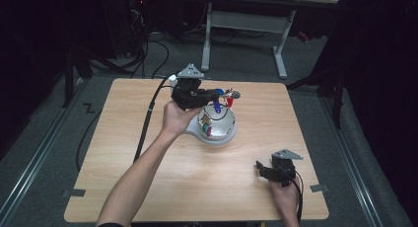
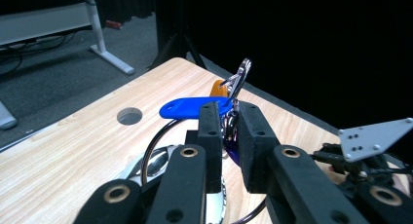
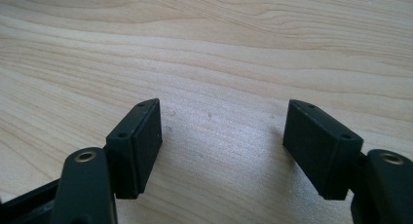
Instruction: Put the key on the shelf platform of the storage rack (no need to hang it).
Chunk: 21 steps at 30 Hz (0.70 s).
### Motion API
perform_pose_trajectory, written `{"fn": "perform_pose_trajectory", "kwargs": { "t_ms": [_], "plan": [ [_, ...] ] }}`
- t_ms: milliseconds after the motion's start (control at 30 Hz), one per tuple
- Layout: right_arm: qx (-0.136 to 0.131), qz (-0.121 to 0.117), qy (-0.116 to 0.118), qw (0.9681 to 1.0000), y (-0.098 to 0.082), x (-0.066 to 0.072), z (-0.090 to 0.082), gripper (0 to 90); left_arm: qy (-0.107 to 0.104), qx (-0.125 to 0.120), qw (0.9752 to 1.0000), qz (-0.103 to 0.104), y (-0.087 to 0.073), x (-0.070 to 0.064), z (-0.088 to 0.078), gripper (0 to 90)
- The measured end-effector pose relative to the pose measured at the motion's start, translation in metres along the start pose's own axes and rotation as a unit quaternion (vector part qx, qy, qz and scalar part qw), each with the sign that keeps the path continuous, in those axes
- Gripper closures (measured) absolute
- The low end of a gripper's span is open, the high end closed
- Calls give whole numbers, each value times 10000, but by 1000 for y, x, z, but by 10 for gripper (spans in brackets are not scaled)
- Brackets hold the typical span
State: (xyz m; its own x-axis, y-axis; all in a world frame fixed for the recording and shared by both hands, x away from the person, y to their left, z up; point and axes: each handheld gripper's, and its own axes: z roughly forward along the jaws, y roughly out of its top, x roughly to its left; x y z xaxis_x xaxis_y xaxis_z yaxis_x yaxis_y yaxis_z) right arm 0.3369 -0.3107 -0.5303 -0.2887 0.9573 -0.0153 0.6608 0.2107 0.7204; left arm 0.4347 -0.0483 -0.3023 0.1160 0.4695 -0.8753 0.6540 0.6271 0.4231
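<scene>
High view: left gripper [image 1: 220,94] pinches a bunch of keys [image 1: 224,99] with a blue tag [image 2: 192,107], held just above the white bowl [image 1: 219,133] mid-table [image 1: 148,187]. Left gripper view: jaws clamped on the key ring. Right gripper [image 1: 263,169] rests near the table's front right, jaws spread wide, nothing between them.

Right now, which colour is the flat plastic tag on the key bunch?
Blue; the tag shows best in the left gripper view.
</scene>
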Motion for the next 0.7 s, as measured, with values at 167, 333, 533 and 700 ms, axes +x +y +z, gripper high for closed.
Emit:
{"fn": "perform_pose_trajectory", "kwargs": {
  "t_ms": [167, 333, 533, 700],
  "plan": [
    [-1, 2, 5, 10000, 0, 0, 0, 305, 61, -56, 10000, 49, -1, 1, 12, 816],
    [-6, -5, 15, 10000, 0, 0, 0, 304, 87, -122, 9999, 10, -2, 0, 19, 816],
    [-7, -18, 22, 10000, 0, 0, 0, 303, 165, -201, 9997, 27, -5, 2, 26, 816],
    [-11, -15, 21, 10000, 0, 0, 0, 303, 167, -212, 9995, 165, -7, 9, 30, 816]
  ]
}}
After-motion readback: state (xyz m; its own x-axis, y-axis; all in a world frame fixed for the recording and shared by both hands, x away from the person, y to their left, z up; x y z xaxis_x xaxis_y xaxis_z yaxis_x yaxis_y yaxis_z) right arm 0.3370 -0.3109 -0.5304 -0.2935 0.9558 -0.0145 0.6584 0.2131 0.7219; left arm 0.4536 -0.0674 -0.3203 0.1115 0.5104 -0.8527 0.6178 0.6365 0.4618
